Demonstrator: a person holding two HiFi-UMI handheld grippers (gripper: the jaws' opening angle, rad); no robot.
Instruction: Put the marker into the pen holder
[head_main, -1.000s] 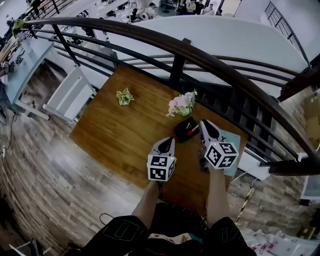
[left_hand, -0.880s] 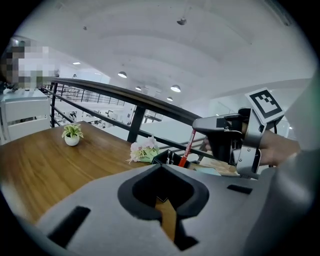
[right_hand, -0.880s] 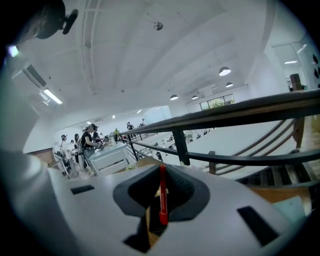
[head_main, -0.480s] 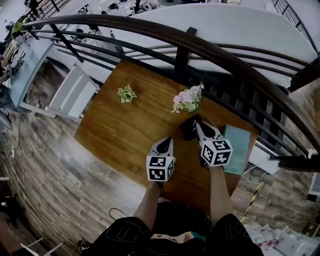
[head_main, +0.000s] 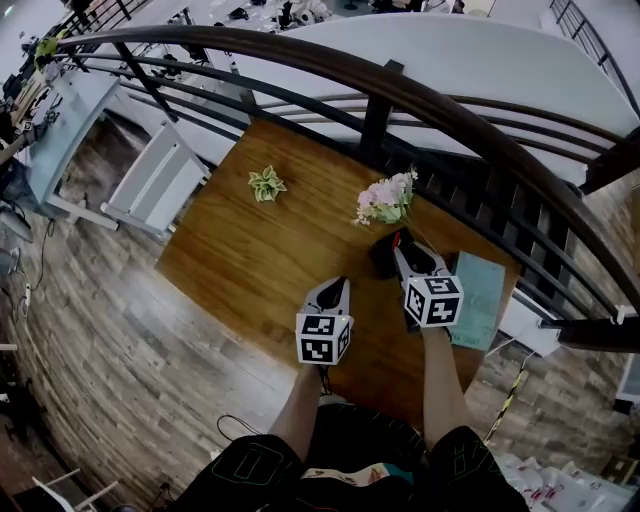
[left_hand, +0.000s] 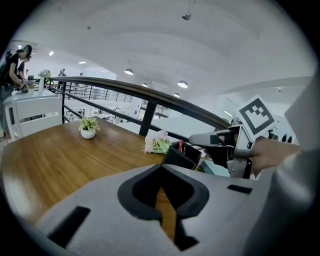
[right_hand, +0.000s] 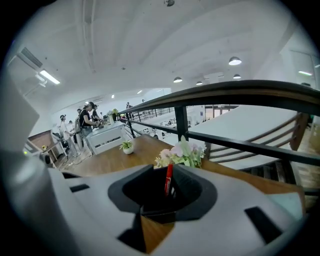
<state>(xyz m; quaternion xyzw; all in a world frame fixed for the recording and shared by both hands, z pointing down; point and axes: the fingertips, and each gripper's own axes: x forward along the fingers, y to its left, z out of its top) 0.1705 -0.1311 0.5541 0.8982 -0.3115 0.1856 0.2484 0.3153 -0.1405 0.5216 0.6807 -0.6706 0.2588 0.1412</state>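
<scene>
Marker sitting in the pen holder; release step closing out.
The red marker (right_hand: 169, 181) is standing upright in the black pen holder (left_hand: 180, 158) on the worktop (head_main: 265, 250), apparently free between the slightly parted jaws of the right gripper (head_main: 399, 244). The left gripper (left_hand: 160, 169) is hovering empty, jaws together. The next move is probably calling for a straight lift clear without snagging the marker.

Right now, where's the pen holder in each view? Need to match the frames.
Head view: pen holder right of centre, just below the pink flowers.
Left gripper view: pen holder near centre, just right of the pink flowers.
Right gripper view: pen holder low centre, seen between the jaws, with the pink flowers behind it.
Shared landmark: the pink flowers beside the holder.
</scene>
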